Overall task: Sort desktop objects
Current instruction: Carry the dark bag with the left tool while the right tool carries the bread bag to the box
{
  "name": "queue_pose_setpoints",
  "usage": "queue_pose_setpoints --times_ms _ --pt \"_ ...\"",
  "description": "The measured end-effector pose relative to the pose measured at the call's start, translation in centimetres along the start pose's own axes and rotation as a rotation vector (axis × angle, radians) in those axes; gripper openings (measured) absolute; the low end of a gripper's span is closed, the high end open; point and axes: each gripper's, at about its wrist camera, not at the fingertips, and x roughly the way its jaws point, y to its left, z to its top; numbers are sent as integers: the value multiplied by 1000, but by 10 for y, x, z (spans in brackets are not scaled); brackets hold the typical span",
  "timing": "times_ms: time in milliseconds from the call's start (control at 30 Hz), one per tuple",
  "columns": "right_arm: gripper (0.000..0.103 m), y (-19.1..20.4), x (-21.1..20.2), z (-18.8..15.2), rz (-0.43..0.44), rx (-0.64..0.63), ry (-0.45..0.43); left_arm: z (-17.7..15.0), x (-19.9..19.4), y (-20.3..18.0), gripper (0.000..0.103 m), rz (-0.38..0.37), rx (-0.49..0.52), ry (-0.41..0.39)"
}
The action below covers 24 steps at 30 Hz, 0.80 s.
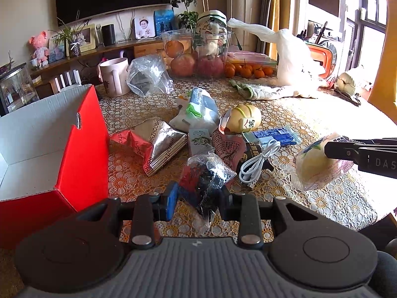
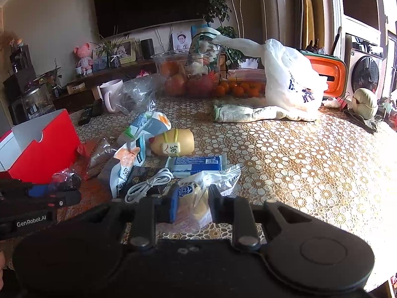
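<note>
Two grippers are loaded: your left gripper [image 1: 198,198] clamps a clear bag of dark parts [image 1: 207,176] just right of the red box [image 1: 82,154]. Your right gripper [image 2: 193,203] pinches a wrapped yellow bun [image 2: 196,198], farther right of that box, beside the white cable [image 2: 148,183].

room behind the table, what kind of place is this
Most likely a home living and dining room: a wall television, framed photos on a wooden sideboard, and a fruit bowl on the lace-covered table.

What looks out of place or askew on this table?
The cream bottle lies on its side among the packets, not upright. The silver snack bag is torn open and crumpled beside the red box. Nothing looks spilled.
</note>
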Motion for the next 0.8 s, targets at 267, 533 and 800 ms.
queue_pose_setpoints --times_ms 267,533,800 --pt "23 5 -18 11 18 -4 -44 9 -21 1 32 -23 2 -9" --pt "22 18 -35 24 47 -19 -85 16 -41 5 32 -53 -1 -22" --pt "22 47 -49 42 131 -51 -116 25 -63 21 32 -53 0 -52"
